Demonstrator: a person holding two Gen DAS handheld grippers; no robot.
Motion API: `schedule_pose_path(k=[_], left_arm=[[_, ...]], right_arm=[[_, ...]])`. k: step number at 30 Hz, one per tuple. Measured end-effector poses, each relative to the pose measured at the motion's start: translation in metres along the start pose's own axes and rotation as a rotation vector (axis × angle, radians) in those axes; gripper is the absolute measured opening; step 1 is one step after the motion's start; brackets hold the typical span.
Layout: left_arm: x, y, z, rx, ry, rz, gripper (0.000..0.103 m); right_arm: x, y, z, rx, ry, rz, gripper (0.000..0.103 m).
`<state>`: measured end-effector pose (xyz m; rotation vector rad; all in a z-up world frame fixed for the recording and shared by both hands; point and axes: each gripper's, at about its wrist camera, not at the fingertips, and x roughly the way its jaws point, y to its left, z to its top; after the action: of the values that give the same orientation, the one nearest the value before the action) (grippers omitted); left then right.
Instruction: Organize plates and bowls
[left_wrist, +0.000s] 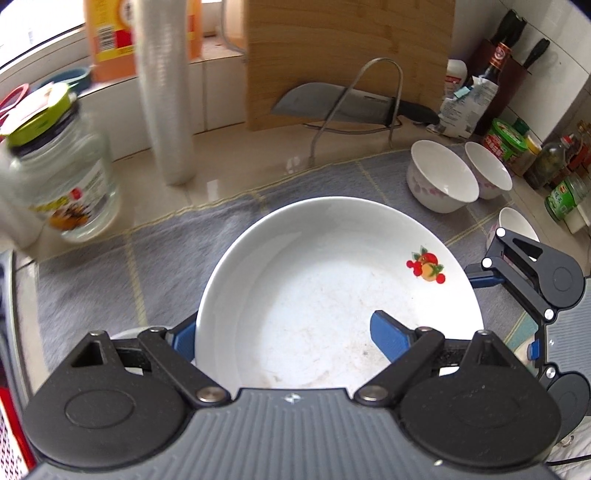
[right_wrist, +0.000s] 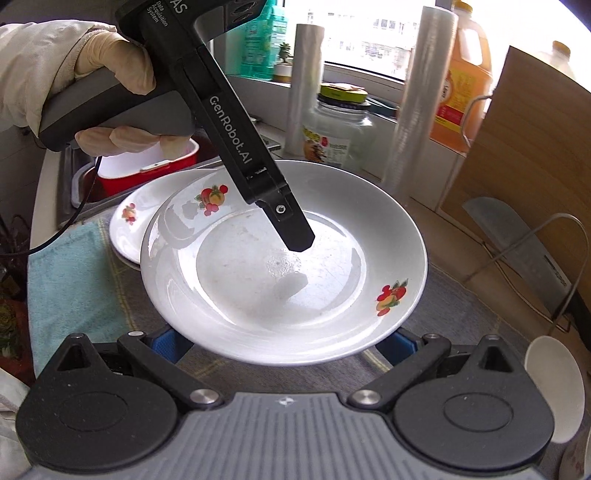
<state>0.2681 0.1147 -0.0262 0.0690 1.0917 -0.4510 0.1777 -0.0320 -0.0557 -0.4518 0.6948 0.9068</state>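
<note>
Between the clenched left fingers, the plate; right fingers released beneath its rim.

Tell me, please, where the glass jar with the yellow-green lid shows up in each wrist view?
Left wrist view: the glass jar stands at the far left edge, on the counter beside the plastic-wrap roll.
Right wrist view: the jar is at upper centre, behind the lifted plate.
Shared landmark: the bamboo cutting board.
</note>
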Motion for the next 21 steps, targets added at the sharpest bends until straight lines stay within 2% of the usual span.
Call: schedule_pose_path(k=[21], left_arm=[[-0.036, 0.051, -0.048, -0.121, -0.034, 0.047, 0.091]], right_arm=[[0.025, 0.045, 0.033, -0.099, 0.004, 0.091, 0.103]])
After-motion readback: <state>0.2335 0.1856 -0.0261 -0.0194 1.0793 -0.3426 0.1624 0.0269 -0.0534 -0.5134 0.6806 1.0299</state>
